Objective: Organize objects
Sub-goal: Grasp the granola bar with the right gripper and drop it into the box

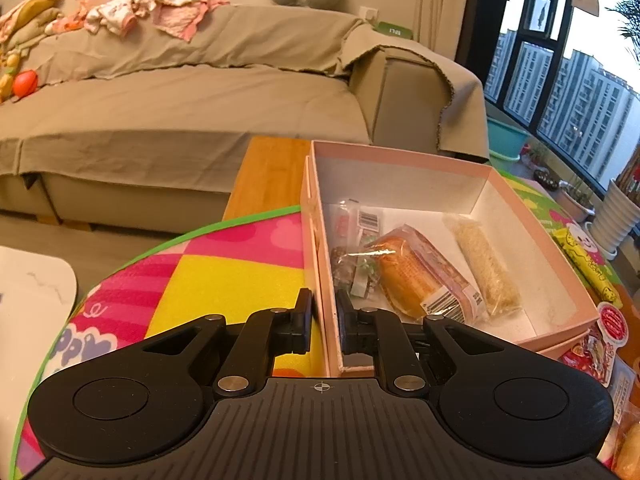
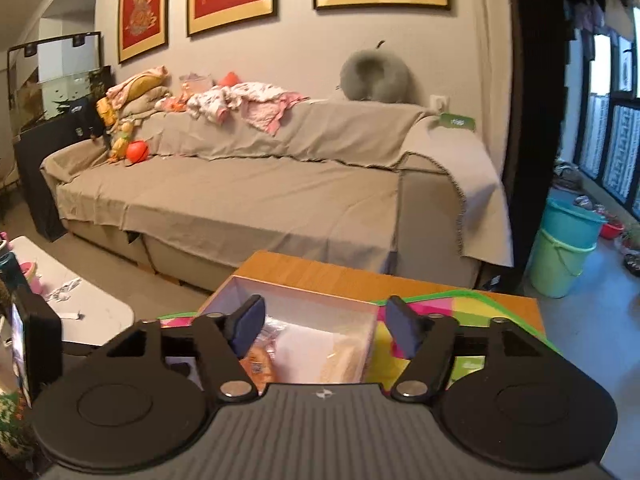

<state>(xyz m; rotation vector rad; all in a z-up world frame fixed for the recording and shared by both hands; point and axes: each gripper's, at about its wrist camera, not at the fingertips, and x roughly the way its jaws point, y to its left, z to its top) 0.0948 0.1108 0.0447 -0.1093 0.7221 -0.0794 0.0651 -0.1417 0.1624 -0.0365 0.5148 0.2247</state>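
Observation:
A pink cardboard box stands open on a colourful play mat. Inside lie a wrapped bread roll, a pale rice bar in clear wrap and small snack packets. My left gripper is shut on the box's near left wall. In the right wrist view my right gripper is open and empty, held above the box, whose bread roll and rice bar show between the fingers.
A yellow snack pack and red packets lie on the mat right of the box. A wooden table carries the mat. A covered sofa stands behind. A white table is at left. Buckets stand at right.

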